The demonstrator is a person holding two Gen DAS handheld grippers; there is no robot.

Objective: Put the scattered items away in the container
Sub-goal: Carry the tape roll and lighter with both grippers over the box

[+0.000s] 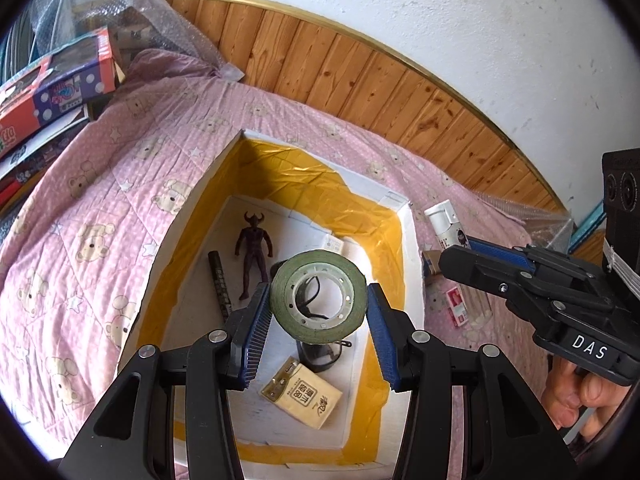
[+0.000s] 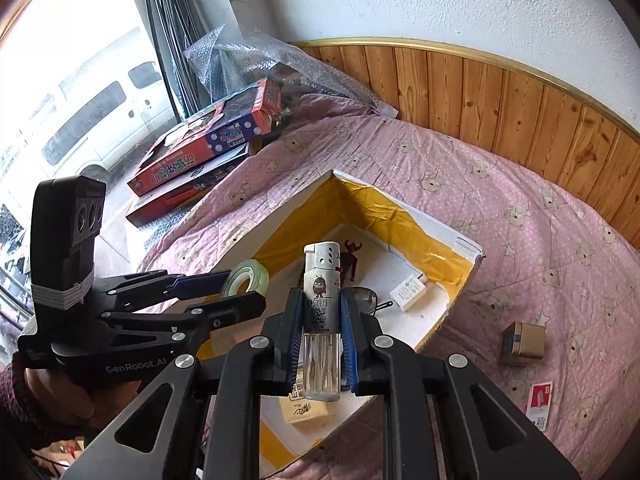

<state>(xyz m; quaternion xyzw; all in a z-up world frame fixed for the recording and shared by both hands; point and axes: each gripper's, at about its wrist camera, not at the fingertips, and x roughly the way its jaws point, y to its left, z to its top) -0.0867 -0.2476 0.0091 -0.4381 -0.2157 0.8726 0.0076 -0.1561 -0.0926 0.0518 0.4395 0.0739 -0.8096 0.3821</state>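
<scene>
A white box (image 1: 180, 240) lined with yellow tape lies on the pink bedspread. Inside it are a dark horned figure (image 1: 252, 248), a black stick (image 1: 220, 284), a tissue pack (image 1: 302, 396), a white charger (image 2: 408, 292) and dark glasses (image 1: 320, 354). My left gripper (image 1: 318, 290) is over the box, shut on a green tape roll (image 1: 288, 312); the right wrist view shows that gripper (image 2: 244, 288) and the roll (image 2: 245, 278) at left. My right gripper (image 2: 322, 296) is shut on a white lighter (image 2: 320, 300) with a clear lower half, above the box's near side. It also shows (image 1: 456, 252) at right in the left wrist view.
On the bedspread right of the box lie a small brown carton (image 2: 522, 344) and a red-and-white card (image 2: 540, 400). Stacked toy boxes (image 2: 208, 140) and bubble wrap (image 2: 256, 60) sit at the far left by a window. Wooden panelling (image 1: 360, 72) runs behind the bed.
</scene>
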